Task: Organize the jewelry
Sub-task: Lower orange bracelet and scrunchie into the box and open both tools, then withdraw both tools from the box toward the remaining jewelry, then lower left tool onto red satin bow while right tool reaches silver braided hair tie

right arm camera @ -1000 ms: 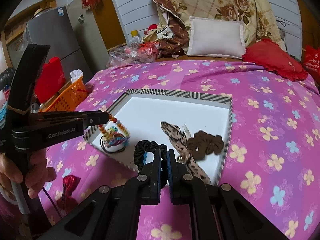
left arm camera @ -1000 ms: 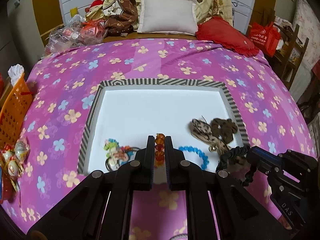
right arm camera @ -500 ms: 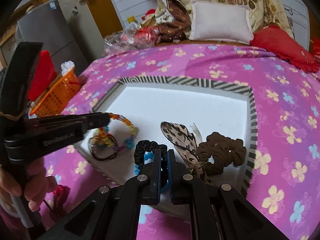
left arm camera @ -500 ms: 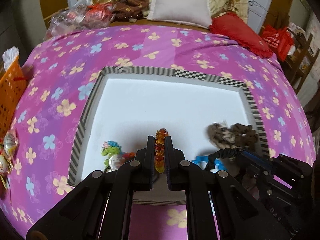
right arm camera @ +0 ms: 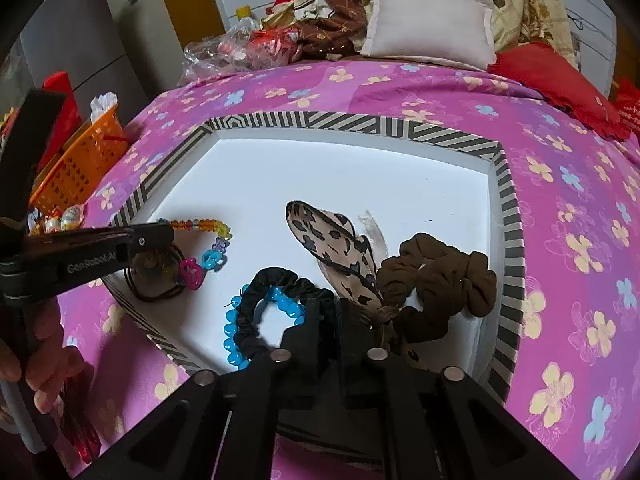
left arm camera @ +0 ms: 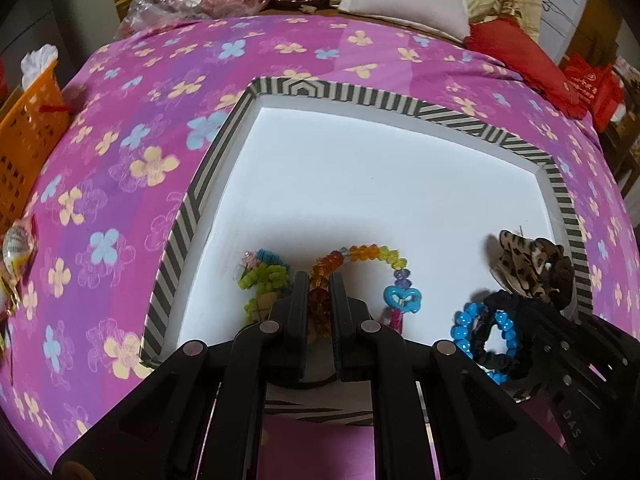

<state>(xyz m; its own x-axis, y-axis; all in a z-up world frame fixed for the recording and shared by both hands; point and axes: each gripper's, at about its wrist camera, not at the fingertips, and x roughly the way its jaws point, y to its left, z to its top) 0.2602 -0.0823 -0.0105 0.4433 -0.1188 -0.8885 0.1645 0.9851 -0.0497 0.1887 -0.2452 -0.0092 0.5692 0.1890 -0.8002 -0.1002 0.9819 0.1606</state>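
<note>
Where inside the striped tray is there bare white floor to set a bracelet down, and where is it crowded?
Free: the far half of the tray, between the striped far rim and the leopard bow. Crowded: the near edge, with bead bracelet, black scrunchie and brown scrunchie.

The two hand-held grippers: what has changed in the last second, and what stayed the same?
Both came forward and down over the striped box. The left hand-held gripper lowered the amber bead bracelet inside; the right hand-held gripper brought the black scrunchie onto the blue bracelet. Both stay clamped. The leopard bow and brown scrunchie did not move.
</note>
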